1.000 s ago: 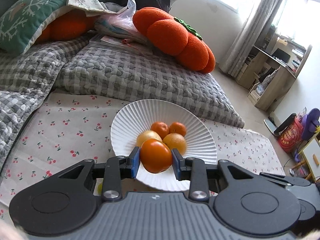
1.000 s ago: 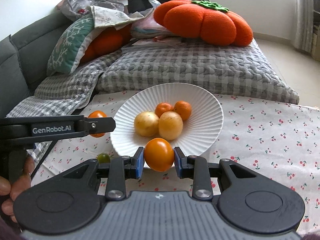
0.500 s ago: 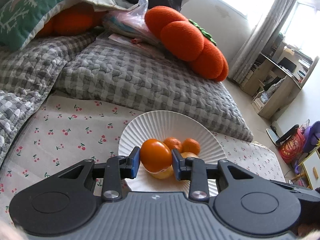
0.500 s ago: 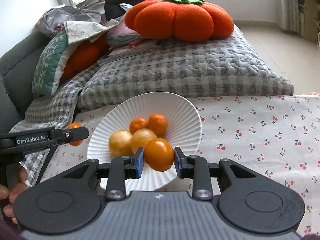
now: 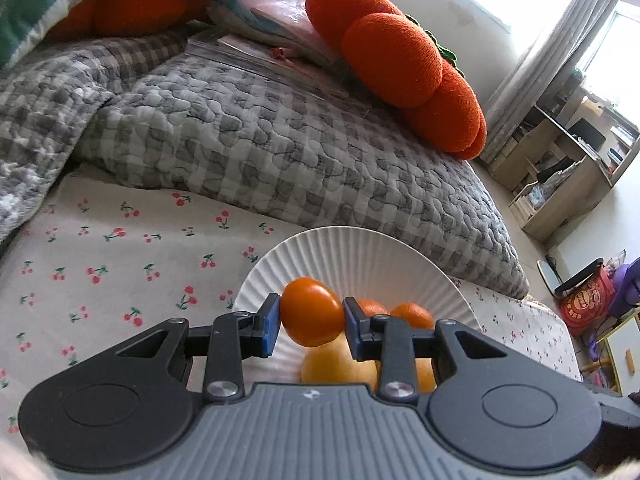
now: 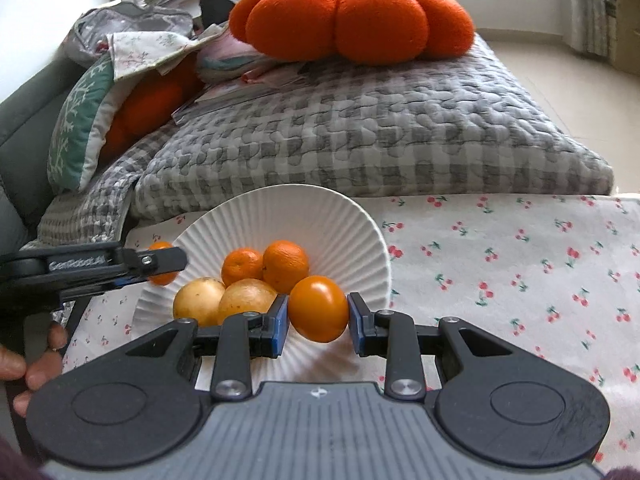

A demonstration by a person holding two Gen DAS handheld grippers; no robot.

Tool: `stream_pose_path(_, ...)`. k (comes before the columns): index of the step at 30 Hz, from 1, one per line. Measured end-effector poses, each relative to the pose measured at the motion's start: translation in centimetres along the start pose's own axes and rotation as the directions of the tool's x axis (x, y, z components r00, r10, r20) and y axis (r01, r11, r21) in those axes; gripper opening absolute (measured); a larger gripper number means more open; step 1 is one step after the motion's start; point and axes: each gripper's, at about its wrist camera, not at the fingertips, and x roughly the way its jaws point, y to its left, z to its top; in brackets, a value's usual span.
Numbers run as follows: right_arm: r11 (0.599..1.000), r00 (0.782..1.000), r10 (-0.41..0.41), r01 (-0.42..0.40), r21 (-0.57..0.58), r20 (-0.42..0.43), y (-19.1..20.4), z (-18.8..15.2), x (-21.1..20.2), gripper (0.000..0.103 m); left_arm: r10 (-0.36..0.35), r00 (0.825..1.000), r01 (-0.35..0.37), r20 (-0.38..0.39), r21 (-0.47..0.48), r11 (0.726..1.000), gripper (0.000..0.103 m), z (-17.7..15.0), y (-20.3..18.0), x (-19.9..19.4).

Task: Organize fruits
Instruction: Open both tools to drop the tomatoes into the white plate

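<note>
Two tongs, left tongs point(image 5: 311, 327) and right tongs point(image 6: 318, 322), each clamp an orange tomato over the white plate point(image 6: 320, 212).

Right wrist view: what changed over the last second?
The right tool, gripping its orange tomato, advanced over the white plate; the left tool did likewise with its tomato. Both grips and the four fruits on the plate are unchanged.

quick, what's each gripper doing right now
Left gripper: shut on an orange tomato.
Right gripper: shut on another orange tomato.
</note>
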Motion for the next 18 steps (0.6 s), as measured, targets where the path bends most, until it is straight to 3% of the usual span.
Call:
stream_pose_path(9, 1.0, 0.999, 0.016, -0.017, 0.022, 0.03, 0.2, 0.3, -0.3, 0.035, -0.007, 1.0, 0.007, -0.003, 0.009, 1.0, 0.024, -0.1, -0.6, 1.0)
stream_pose_path(18, 0.999, 0.998, 0.03, -0.033, 0.043, 0.052, 0.7, 0.3, -2.1, 0.036, -0.003, 1.0, 0.004, 0.021, -0.019, 1.0, 0.029, 0.4, 0.1, -1.2)
